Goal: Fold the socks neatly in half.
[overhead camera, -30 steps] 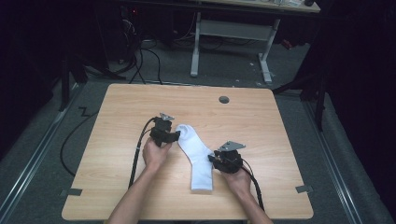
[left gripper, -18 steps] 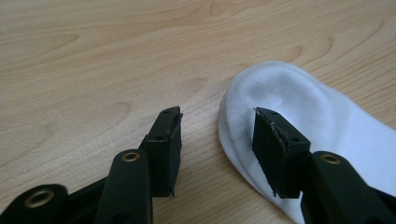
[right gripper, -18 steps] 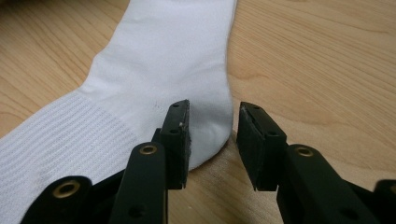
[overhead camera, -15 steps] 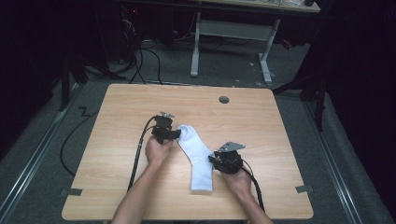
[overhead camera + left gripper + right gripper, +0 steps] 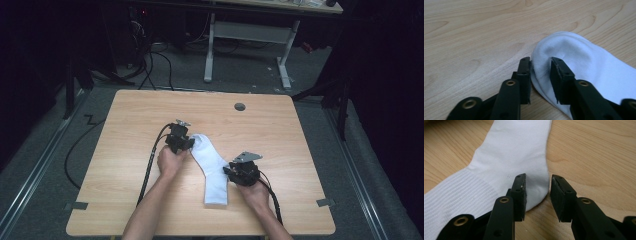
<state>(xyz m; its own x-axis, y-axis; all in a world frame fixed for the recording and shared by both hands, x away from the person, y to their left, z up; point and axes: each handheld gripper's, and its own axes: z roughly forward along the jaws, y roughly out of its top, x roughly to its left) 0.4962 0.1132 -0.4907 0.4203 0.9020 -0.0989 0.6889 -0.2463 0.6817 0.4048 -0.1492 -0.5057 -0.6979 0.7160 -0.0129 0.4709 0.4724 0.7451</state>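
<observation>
White sock [image 5: 212,165] lay bent mid-table [image 5: 125,125], cuff toward the near edge; left gripper [image 5: 540,72] sat part-open astride the toe, fabric bunched between its jaws; right gripper [image 5: 537,192] sat part-open around the heel edge, gripping nothing.

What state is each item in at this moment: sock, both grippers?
White sock: lying flat on the table, unfolded, bent at the heel.
Left gripper: open, jaws straddling the sock's toe end.
Right gripper: open, jaws straddling the sock's heel edge.
</observation>
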